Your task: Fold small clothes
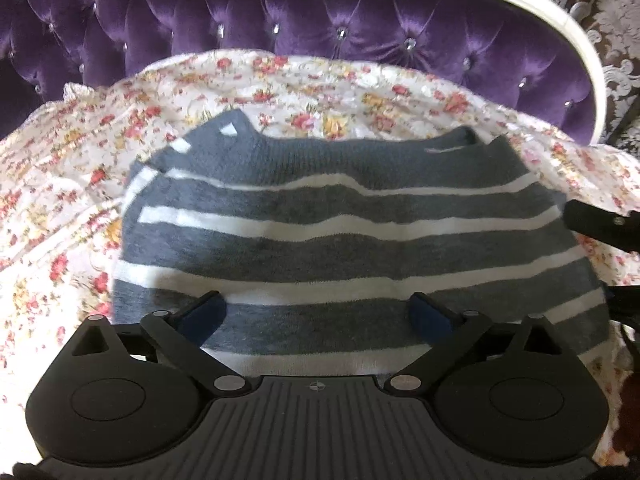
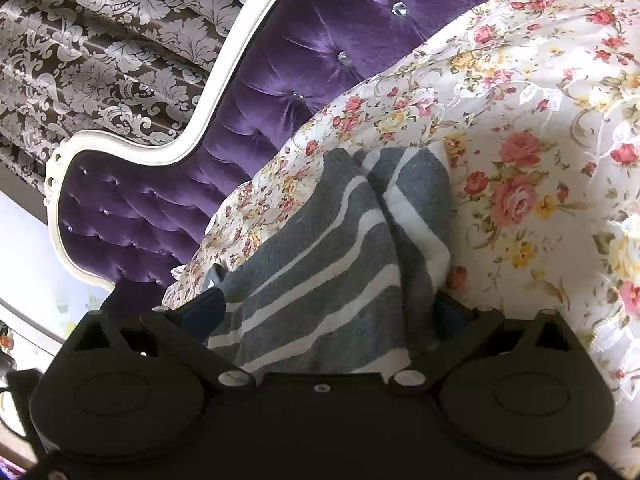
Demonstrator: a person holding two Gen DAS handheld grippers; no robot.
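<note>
Left gripper (image 1: pixel 318 312) spread wide over the striped sweater (image 1: pixel 340 216); right gripper (image 2: pixel 332 312) unclenched too, knit bunched between.
Soft, floppy knit; hem corners at 6 o'clock look likeliest holds.

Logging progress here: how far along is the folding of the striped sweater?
Early. The striped sweater lies across the floral bedspread, one sleeve already turned in. Both the left gripper and the right gripper have open jaws over its edges. The main folds remain.
</note>
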